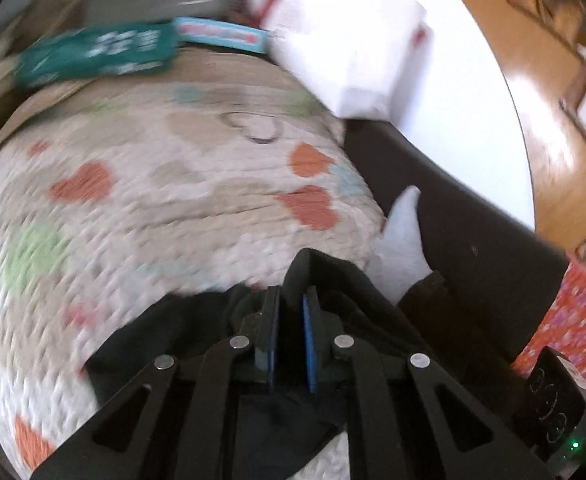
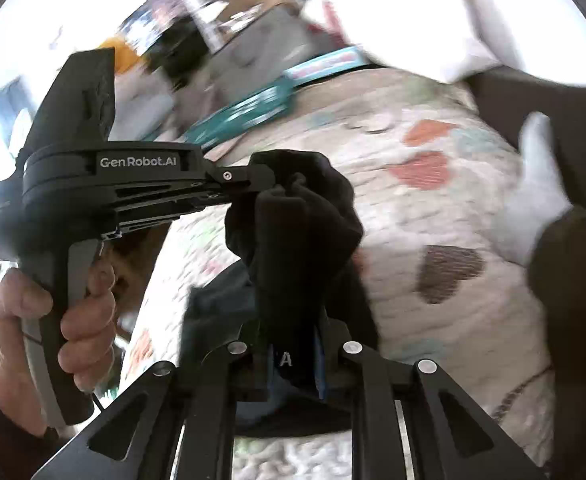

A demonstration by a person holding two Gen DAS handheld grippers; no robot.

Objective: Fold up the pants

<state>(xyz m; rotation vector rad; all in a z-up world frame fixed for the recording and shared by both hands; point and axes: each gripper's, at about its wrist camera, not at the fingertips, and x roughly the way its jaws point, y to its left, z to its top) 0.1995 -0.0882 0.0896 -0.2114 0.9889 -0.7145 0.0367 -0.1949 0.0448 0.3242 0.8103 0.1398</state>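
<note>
**Count of things in view**

One pair of black pants (image 2: 293, 224). Two grippers: the left gripper (image 2: 265, 184) at nine o'clock in the right wrist view, the right gripper (image 2: 293, 360) at six. One heart-print quilt (image 1: 153, 200). Two flat packets at twelve o'clock: one green packet (image 1: 97, 56), one light-blue packet (image 1: 221, 34). One white sock (image 1: 403, 236).

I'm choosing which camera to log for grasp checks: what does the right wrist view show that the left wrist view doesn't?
Only the right wrist view shows the left hand-held gripper from outside, pinching the black pants, plus the person's hand on its handle. Only the left wrist view shows the wooden floor and a small black device. Both show the heart-patterned quilt, a white sock and dark cloth between their own jaws.
</note>
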